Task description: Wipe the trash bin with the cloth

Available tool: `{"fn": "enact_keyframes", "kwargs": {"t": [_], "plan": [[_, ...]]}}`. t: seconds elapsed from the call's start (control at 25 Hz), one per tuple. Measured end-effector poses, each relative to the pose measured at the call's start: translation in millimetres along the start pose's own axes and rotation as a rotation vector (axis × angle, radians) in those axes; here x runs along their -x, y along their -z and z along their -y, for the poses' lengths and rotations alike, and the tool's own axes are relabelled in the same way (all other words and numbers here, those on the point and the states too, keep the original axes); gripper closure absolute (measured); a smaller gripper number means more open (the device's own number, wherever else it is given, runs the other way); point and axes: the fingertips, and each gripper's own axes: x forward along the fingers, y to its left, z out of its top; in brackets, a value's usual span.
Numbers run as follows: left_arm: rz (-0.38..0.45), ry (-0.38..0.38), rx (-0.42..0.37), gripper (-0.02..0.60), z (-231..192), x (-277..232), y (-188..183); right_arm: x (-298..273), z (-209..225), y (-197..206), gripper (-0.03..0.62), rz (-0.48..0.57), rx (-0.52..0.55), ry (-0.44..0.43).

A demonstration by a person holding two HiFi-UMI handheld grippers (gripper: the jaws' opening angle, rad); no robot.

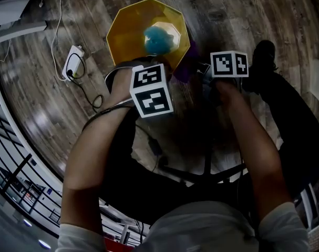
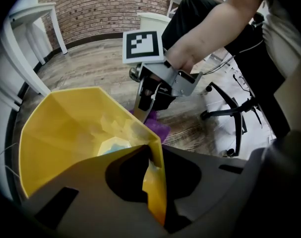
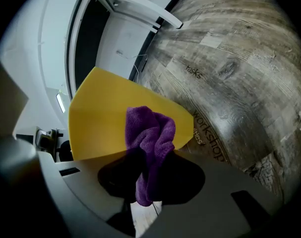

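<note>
A yellow trash bin (image 1: 129, 31) stands on the wood floor with a blue lump (image 1: 158, 40) inside it. My left gripper (image 2: 153, 158) is shut on the bin's near rim (image 2: 157, 182), and the thin yellow wall runs between its jaws. My right gripper (image 3: 148, 178) is shut on a bunched purple cloth (image 3: 151, 133). The cloth lies against the bin's outer yellow wall (image 3: 103, 113). In the head view the purple cloth (image 1: 183, 68) shows beside the bin's right side, between the two marker cubes.
A white power strip (image 1: 72, 62) with cables lies on the floor left of the bin. An office chair base (image 2: 232, 114) stands close behind the grippers. White table legs (image 2: 26, 48) and a white frame (image 3: 133, 9) stand nearby. The person's shoe (image 1: 264, 52) rests at the right.
</note>
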Motion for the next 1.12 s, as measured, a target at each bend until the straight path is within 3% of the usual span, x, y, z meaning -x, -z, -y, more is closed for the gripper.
{"fn": "enact_keyframes", "kwargs": {"t": [0.88,1.12], "plan": [[0.076,0.022,0.056,0.557,-2.9,5.3,-12.1,-67.9,92.6,2.1,0.482,-0.062,-0.060,0.145],[0.085,0.027,0.064,0.557,-3.5,5.1,-13.1,-87.0,118.5,3.3,0.482,-0.084,-0.067,0.219]]}}
